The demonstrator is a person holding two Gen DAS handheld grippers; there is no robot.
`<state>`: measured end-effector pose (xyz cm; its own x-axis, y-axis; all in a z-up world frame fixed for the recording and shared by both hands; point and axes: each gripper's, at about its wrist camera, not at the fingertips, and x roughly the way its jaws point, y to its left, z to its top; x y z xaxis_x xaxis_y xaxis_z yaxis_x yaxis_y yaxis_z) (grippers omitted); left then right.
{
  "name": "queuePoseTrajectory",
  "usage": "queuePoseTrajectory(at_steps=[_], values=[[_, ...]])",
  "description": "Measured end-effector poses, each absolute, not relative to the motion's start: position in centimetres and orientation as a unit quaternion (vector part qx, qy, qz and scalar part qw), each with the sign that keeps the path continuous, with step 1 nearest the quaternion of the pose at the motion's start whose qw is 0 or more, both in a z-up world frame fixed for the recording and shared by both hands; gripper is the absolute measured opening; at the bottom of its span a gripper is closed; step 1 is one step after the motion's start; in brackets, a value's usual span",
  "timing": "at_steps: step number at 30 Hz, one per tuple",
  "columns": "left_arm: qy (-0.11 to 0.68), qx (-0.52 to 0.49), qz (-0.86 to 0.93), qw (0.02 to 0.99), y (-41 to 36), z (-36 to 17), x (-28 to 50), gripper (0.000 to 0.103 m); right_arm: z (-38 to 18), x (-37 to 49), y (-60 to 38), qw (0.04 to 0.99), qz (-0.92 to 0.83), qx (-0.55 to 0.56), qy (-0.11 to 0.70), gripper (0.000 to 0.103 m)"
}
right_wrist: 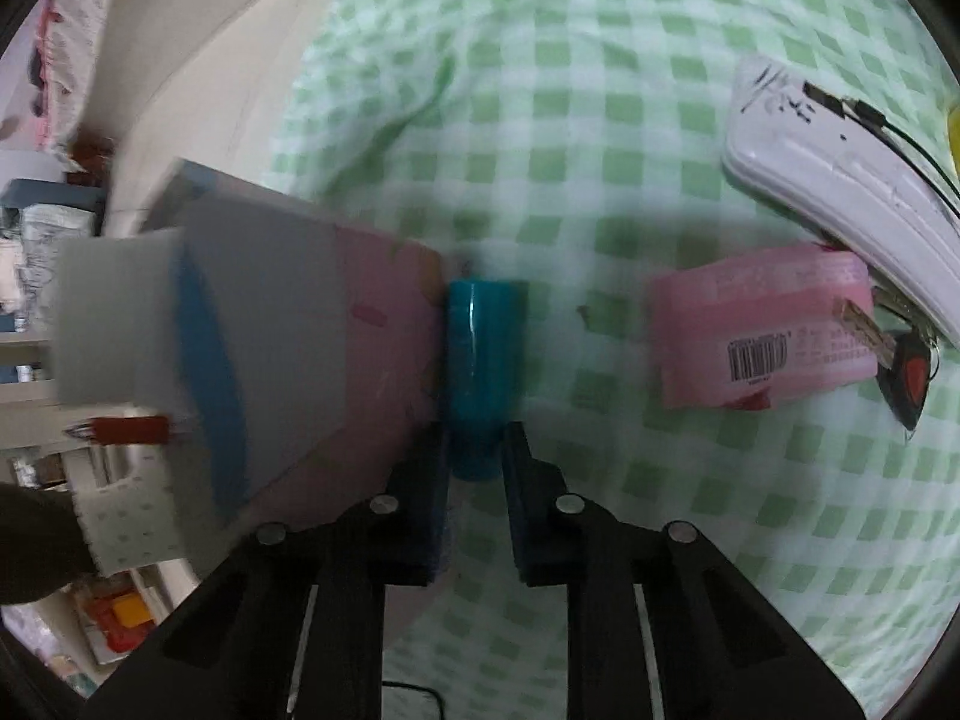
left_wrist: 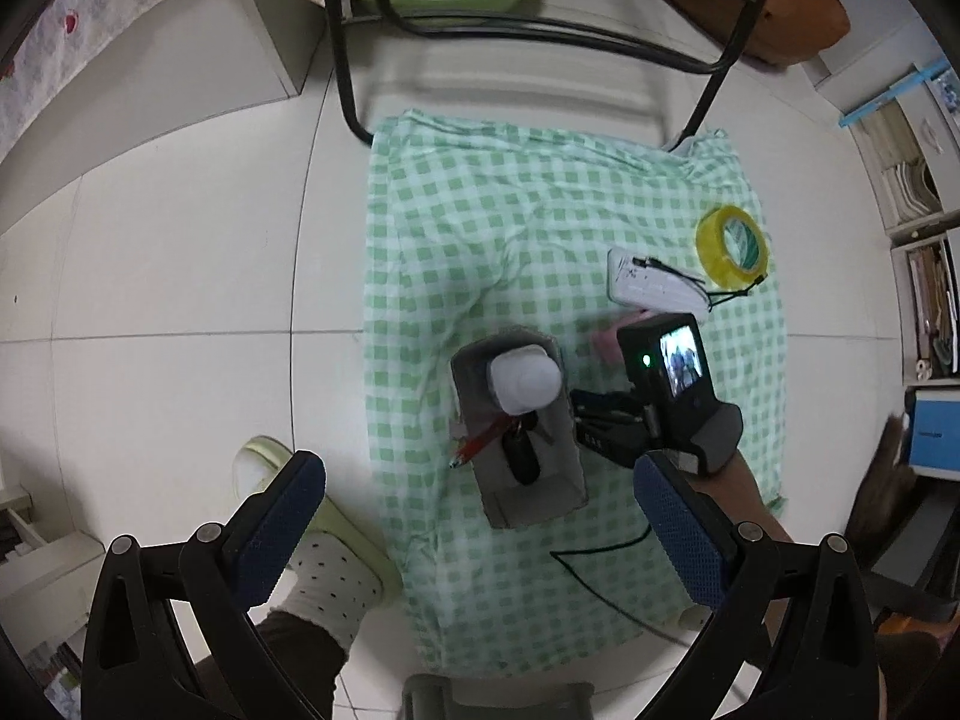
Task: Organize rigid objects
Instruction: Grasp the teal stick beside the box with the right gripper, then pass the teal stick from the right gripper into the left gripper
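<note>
Our right tongs [right_wrist: 475, 468] are clamped on the teal tube [right_wrist: 485, 360] beside the box [right_wrist: 288, 324]; left tongs [left_wrist: 474, 528] apart. We should lift it straight, clearing the box wall.

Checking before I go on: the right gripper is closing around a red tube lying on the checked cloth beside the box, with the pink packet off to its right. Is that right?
Not quite: the tube is teal blue, not red. The right wrist view shows it between the fingers of the right gripper, lying on the checked cloth against the box, with the pink packet off to its right.
</note>
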<state>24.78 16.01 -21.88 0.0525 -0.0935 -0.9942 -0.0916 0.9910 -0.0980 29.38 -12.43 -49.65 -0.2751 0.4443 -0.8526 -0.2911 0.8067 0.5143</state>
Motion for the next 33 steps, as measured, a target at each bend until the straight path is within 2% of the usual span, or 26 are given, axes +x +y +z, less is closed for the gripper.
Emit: queuePoseTrajectory(at_steps=[9,13,18,22,24,25,26,27,30,33], values=[[0.687,-0.051,0.024,0.724,16.2,-22.3,24.9,0.103,-49.9,29.6,-12.5,0.601,0.248,0.016,0.760,0.025],[0.686,-0.048,0.014,0.726,15.6,-22.3,24.5,0.103,-49.4,28.1,-14.8,0.540,0.282,0.036,0.792,0.025],[0.698,-0.054,-0.006,0.714,15.3,-22.9,24.4,0.103,-49.0,25.7,-16.6,0.535,0.274,-0.087,0.794,0.025],[0.702,-0.042,-0.014,0.711,14.8,-23.4,24.6,0.103,-50.1,24.9,-18.0,0.546,0.261,-0.024,0.796,0.026],[0.707,-0.021,-0.017,0.707,14.2,-24.0,24.5,0.103,-50.3,24.2,-18.4,0.561,0.250,-0.032,0.788,0.035],[0.709,-0.017,-0.017,0.705,13.9,-24.2,24.4,0.103,-50.4,23.9,-18.4,0.573,0.244,-0.038,0.782,0.034],[0.712,-0.015,-0.017,0.701,13.7,-24.6,24.4,0.103,-50.4,23.3,-18.0,0.579,0.242,-0.035,0.778,0.027],[0.718,-0.017,-0.017,0.696,13.5,-25.0,24.4,0.103,-50.5,23.1,-18.2,0.578,0.241,-0.025,0.779,0.025],[0.736,-0.036,-0.023,0.675,13.1,-26.2,24.5,0.103,-49.8,22.7,-19.0,0.564,0.245,0.010,0.788,0.025],[0.744,-0.057,-0.027,0.666,12.8,-26.8,25.1,0.103,-47.3,22.9,-19.6,0.574,0.260,-0.018,0.776,0.025]])
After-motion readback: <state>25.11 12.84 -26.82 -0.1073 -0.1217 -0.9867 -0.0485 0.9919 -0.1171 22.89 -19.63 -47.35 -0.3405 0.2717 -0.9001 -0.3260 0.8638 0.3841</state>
